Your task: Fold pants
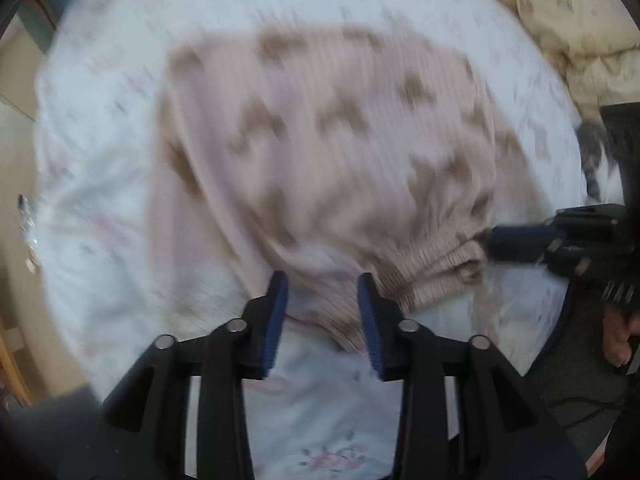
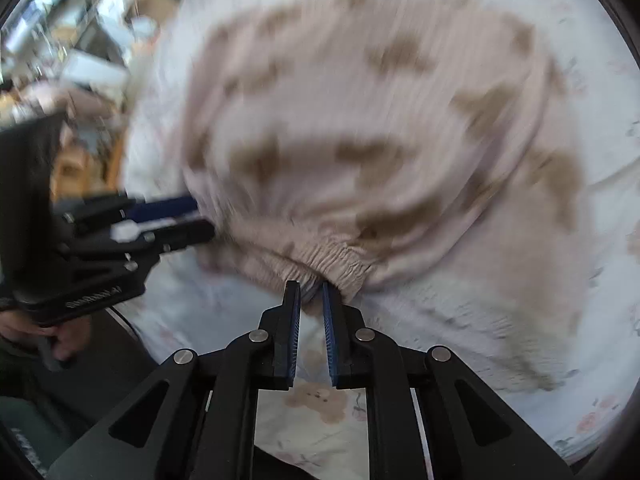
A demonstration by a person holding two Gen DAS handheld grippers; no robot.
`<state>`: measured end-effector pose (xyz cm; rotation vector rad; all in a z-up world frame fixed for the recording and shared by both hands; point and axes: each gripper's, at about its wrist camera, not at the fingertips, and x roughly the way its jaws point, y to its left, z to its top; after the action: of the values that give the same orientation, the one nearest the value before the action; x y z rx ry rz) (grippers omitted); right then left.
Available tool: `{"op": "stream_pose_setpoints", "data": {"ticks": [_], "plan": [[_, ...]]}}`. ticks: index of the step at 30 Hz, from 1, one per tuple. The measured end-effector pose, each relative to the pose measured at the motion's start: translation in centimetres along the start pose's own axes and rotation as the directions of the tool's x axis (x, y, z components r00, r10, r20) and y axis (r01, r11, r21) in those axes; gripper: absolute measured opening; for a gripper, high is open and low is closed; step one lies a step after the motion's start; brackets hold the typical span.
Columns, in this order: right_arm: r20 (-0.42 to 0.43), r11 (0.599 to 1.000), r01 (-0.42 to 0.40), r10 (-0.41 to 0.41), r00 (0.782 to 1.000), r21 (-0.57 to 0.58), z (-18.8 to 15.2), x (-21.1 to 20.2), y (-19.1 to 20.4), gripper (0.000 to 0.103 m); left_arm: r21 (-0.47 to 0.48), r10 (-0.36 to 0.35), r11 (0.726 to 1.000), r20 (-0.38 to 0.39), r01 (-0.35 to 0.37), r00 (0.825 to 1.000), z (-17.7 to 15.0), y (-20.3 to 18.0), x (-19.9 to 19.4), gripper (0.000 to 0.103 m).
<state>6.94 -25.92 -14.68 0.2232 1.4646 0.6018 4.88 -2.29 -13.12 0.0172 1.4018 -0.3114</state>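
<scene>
pants (image 1: 320, 148) on our bed (image 1: 100, 208) | left gripper (image 1: 323, 280): jaws apart, waistband between | right gripper (image 2: 310, 286): jaws slightly apart at waistband

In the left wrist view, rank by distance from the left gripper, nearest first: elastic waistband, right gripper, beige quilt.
1. Elastic waistband: at the left gripper's fingertips, between the open jaws.
2. Right gripper: right of it, at the waistband's other end.
3. Beige quilt: far upper right corner.

A white bedsheet (image 1: 100, 200) with small pink flowers covers the bed. A crumpled cream comforter (image 1: 568, 20) lies at its far corner. Blurred clutter (image 2: 60, 40) stands beyond.
</scene>
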Motion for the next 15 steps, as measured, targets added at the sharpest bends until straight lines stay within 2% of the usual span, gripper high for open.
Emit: {"op": "stream_pose_setpoints", "data": {"ticks": [1, 2, 3, 5, 7, 10, 12, 15], "plan": [[0.06, 1.0, 0.001, -0.002, 0.998, 0.019, 0.9, -1.6, -0.9, 0.014, -0.017, 0.036, 0.999, 0.042, -0.035, 0.998, 1.0, 0.9, -1.1, 0.057], [0.11, 0.999, 0.01, -0.015, 0.994, 0.045, 1.7, -2.8, -2.0, 0.022, -0.035, 0.06, 0.998, 0.068, -0.058, 0.996, 1.7, 1.8, -1.7, 0.065], [0.15, 0.997, 0.016, -0.027, 0.988, 0.076, 2.5, -4.0, -3.1, 0.042, -0.059, 0.093, 0.994, 0.092, -0.087, 0.991, 2.7, 2.9, -2.2, 0.077], [0.228, 0.992, 0.01, -0.038, 0.973, 0.122, 4.1, -5.8, -5.8, 0.069, -0.115, 0.15, 0.984, 0.108, -0.137, 0.983, 5.0, 5.3, -2.6, 0.081], [0.273, 0.982, 0.02, -0.072, 0.959, 0.186, 5.5, -6.7, -8.7, 0.069, -0.153, 0.162, 0.978, 0.103, -0.145, 0.981, 7.5, 7.8, -2.2, 0.081], [0.318, 0.949, -0.088, -0.014, 0.948, 0.303, 7.6, -6.1, -12.6, 0.069, -0.186, 0.168, 0.972, 0.125, -0.143, 0.978, 10.5, 10.6, -0.7, 0.08], [0.311, 0.94, -0.096, -0.011, 0.95, 0.326, 9.2, -4.7, -13.3, 0.069, -0.197, 0.148, 0.973, 0.119, -0.122, 0.982, 12.1, 12.0, 0.7, 0.08], [0.266, 0.948, -0.053, -0.034, 0.963, 0.314, 10.9, -1.9, -13.0, 0.069, -0.2, 0.115, 0.976, 0.114, -0.09, 0.987, 13.2, 12.4, 2.5, 0.08]]}}
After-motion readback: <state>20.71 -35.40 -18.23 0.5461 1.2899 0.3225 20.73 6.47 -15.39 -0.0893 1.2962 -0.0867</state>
